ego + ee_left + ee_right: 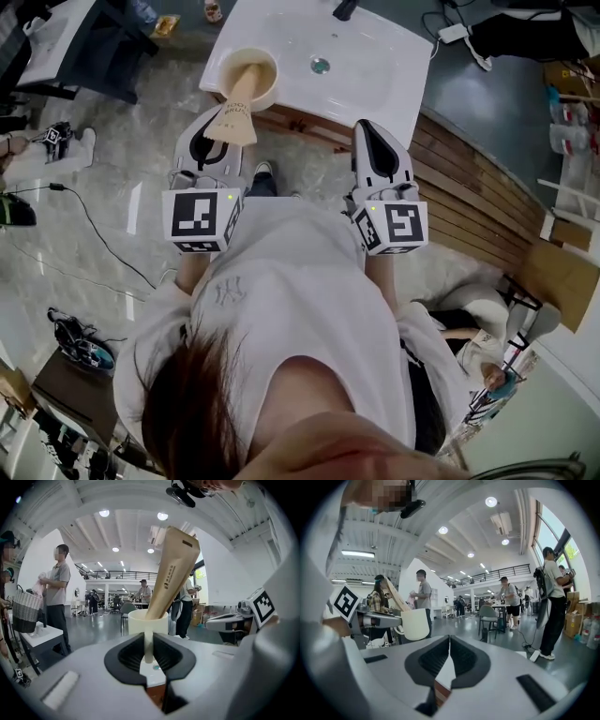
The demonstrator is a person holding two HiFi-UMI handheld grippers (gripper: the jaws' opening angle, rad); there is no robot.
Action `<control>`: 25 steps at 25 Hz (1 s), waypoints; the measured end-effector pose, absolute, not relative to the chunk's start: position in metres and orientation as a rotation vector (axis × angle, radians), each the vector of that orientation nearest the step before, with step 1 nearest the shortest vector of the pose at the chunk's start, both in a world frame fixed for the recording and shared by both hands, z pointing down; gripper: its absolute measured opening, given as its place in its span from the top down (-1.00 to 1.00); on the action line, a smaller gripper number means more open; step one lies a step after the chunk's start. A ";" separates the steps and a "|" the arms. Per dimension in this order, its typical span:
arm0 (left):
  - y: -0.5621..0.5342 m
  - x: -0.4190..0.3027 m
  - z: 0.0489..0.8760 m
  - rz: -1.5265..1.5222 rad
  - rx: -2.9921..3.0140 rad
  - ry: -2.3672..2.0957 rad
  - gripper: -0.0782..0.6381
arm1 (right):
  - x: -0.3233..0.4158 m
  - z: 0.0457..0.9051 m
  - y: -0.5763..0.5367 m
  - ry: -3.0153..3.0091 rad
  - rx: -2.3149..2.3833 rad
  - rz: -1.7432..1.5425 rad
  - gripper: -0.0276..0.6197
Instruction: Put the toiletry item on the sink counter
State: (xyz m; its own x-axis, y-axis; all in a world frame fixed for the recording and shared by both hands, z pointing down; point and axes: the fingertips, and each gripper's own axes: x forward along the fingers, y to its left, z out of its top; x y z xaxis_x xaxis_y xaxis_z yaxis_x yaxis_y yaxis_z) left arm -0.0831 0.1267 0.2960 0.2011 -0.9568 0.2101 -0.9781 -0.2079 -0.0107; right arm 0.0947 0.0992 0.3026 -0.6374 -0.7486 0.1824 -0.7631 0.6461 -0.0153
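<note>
A cream cup [248, 77] with a tan tube [239, 105] leaning out of it sits over the front left corner of the white sink counter [375, 80]. My left gripper [222, 117] is shut on the cup's handle. In the left gripper view the handle [148, 644] is a pale strip between the jaws, with the cup [147, 620] and tube [172, 569] behind it. I cannot tell whether the cup rests on the counter. My right gripper [367, 129] is shut on nothing at the counter's front edge. The right gripper view shows its jaws [449, 651] closed and the cup [415, 624] at the left.
The basin has a drain [320, 65] and a dark faucet [344, 9] at the back. Wooden boards [469, 187] run under and right of the counter. A black cable [94, 230] lies on the floor at the left. Several people stand in the hall beyond.
</note>
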 end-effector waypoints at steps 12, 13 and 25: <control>0.084 -0.130 0.299 0.265 2.403 -1.812 0.64 | 0.060 0.307 0.071 -2.634 1.388 0.169 0.88; 0.082 -0.132 0.300 0.264 2.399 -1.811 0.64 | 0.059 0.308 0.069 -2.629 1.388 0.172 0.88; 0.052 -0.146 0.307 0.278 2.327 -1.849 0.64 | 0.047 0.316 0.029 -2.635 1.323 0.212 0.88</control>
